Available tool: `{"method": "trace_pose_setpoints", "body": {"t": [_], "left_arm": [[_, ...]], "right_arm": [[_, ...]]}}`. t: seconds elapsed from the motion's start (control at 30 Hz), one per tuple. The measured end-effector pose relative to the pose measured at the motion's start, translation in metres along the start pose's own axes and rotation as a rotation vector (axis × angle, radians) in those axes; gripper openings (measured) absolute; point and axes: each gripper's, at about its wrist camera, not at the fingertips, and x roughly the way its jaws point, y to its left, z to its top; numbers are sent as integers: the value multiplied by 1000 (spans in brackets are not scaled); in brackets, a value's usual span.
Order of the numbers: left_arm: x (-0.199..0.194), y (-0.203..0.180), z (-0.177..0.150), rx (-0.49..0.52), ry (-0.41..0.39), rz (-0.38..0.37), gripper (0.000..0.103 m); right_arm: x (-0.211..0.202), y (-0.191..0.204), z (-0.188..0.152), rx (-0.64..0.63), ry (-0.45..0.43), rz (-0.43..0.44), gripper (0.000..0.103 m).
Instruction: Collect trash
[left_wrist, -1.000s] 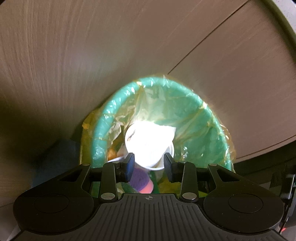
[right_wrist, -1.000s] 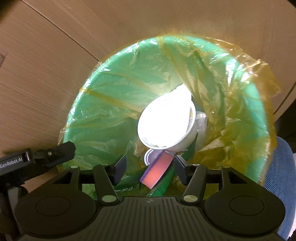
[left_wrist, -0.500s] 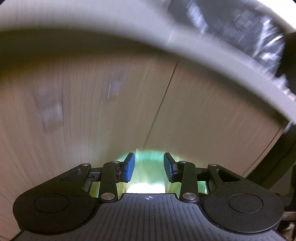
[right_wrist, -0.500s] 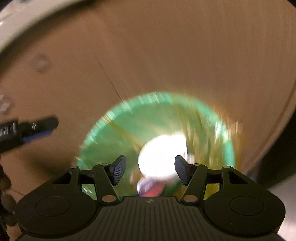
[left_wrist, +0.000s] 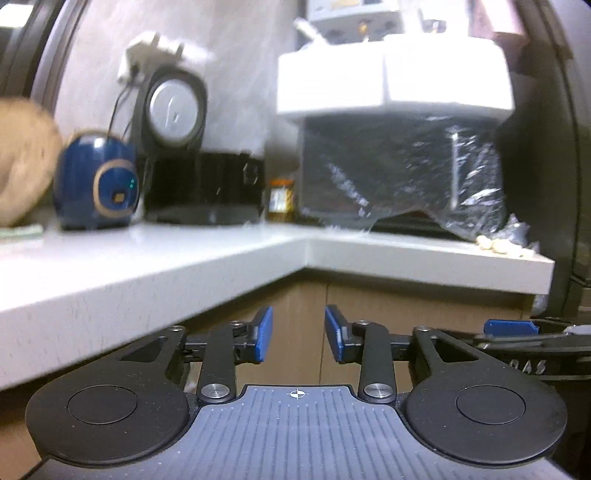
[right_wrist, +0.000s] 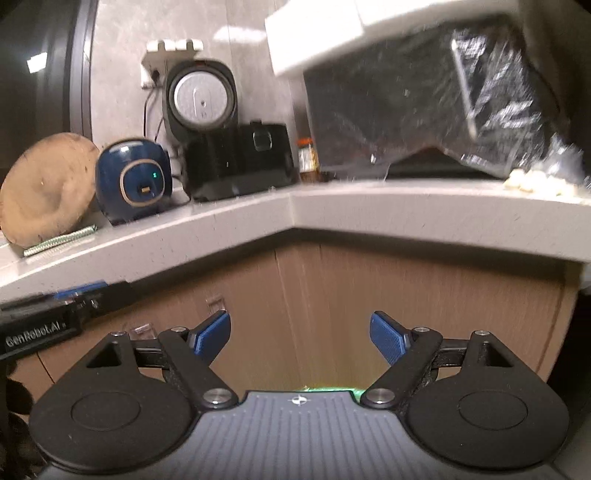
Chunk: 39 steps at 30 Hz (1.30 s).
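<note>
My left gripper (left_wrist: 298, 332) points almost level at the wooden cabinet doors (left_wrist: 295, 295) under a pale counter (left_wrist: 221, 258). Its jaws are closing with nothing between them. My right gripper (right_wrist: 301, 328) faces the same corner, jaws opening wide and also empty. Only a thin green sliver of the lined bin (right_wrist: 325, 388) shows, just above the right gripper's body. Each gripper appears at the edge of the other's view: the right one's blue pad (left_wrist: 509, 326) and the left one's finger (right_wrist: 79, 288). Small pale lumps (left_wrist: 498, 245) (right_wrist: 532, 182) lie on the counter at the right.
On the L-shaped counter (right_wrist: 369, 210) stand a round blue appliance (left_wrist: 96, 181) (right_wrist: 135, 181), a black appliance with its lid up (left_wrist: 203, 184) (right_wrist: 236, 166), a small jar (left_wrist: 281, 199) and a plastic-wrapped black box (left_wrist: 399, 166) (right_wrist: 424, 110). A round wooden board (right_wrist: 44, 188) leans at the left.
Both grippers rose from over the green bin and tilted up to face the counter. The bin with the white cup has dropped out of view. Left jaws narrowed; right jaws widened.
</note>
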Motion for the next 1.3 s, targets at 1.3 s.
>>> {"method": "trace_pose_setpoints", "body": {"t": [1.3], "left_arm": [[-10,-39,6,9,70,43,21]], "right_arm": [[-24,12,10,-66,-53,-51,91]]}}
